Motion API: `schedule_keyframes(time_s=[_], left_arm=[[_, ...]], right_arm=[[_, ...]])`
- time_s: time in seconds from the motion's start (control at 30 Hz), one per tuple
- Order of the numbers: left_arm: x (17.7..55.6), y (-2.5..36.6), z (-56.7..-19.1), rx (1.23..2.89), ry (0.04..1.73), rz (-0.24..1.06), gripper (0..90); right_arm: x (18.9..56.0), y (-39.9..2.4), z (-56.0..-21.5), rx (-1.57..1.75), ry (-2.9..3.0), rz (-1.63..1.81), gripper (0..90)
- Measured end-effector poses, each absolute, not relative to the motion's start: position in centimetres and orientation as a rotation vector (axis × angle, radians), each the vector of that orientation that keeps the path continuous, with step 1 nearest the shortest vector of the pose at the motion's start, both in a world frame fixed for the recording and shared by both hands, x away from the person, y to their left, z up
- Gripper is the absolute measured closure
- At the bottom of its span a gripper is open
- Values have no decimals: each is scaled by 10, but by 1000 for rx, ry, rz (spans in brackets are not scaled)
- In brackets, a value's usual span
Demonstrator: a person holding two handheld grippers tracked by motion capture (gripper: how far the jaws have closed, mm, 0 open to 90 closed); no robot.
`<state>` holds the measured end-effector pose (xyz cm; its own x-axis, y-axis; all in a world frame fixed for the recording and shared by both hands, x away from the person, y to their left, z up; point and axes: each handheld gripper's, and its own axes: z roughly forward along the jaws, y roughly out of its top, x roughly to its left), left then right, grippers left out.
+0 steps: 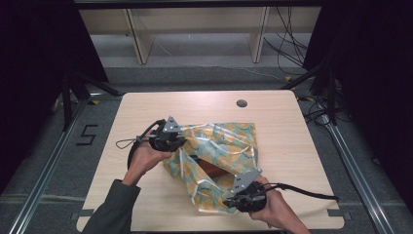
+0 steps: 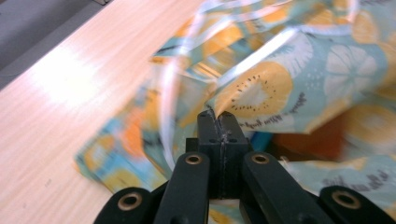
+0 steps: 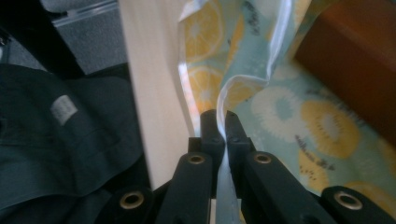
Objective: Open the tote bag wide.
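Bag [image 1: 221, 151], clear plastic printed with citrus and kiwi slices on teal, is lying crumpled at mid-table [image 1: 146, 112], toward the near edge. Left gripper [image 1: 181, 139] is sitting at the bag's left upper corner, held in the left hand [image 1: 145, 160]; in the left gripper view its jaws are pressing together on a fold of the bag [image 2: 261, 88], the film bunching just above the tips. Right gripper [image 1: 233, 201] is sitting at the bag's near corner, held in the right hand [image 1: 275, 207]; in the right gripper view its jaws are pinching the bag's clear edge [image 3: 233, 88], which is running down between them. Brown-orange object [image 3: 359, 56] is lying inside the bag; what it is cannot be told. Dark green sleeve [image 1: 114, 209] is covering the left forearm.
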<state>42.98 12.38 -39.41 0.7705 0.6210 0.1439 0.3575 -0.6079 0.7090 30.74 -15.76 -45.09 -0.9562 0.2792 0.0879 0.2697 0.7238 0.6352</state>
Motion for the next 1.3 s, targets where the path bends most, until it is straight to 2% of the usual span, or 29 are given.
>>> schedule_keyframes(time_s=[0.17,0.23,0.3,0.33,0.47,0.57,0.7,0.87,0.9,0.97,1.0,1.03,1.1,1.13,1.3], left_arm=[[471,115,-415,2300,852,506,897],[479,116,-420,2307,877,487,897],[492,119,-427,2300,906,470,897],[492,118,-427,2291,917,457,896],[487,117,-425,2280,899,452,896],[484,116,-423,2270,888,438,894],[479,114,-419,2286,859,427,891],[475,117,-415,2279,837,391,889],[475,117,-415,2279,837,391,888],[473,117,-417,2259,841,369,886],[472,117,-417,2249,839,365,885],[472,118,-417,2253,832,356,884],[470,120,-417,2239,829,353,879],[469,120,-418,2233,837,356,875],[459,118,-421,2248,789,388,855]], right_arm=[[306,-163,-443,472,2894,1077,895],[310,-163,-444,503,2902,1045,783],[314,-165,-441,548,2874,1050,598],[316,-168,-436,551,2839,1064,564],[328,-189,-401,593,2674,1180,507],[347,-202,-381,738,2517,1271,504],[377,-183,-399,852,2522,1119,453],[388,-147,-439,799,2616,909,394],[388,-147,-439,799,2616,909,394],[398,-142,-447,778,2626,861,470],[400,-143,-448,765,2631,832,541],[402,-143,-449,735,2624,827,687],[404,-146,-446,695,2620,820,849],[408,-149,-442,672,2637,818,895],[440,-166,-415,740,2490,904,900]])
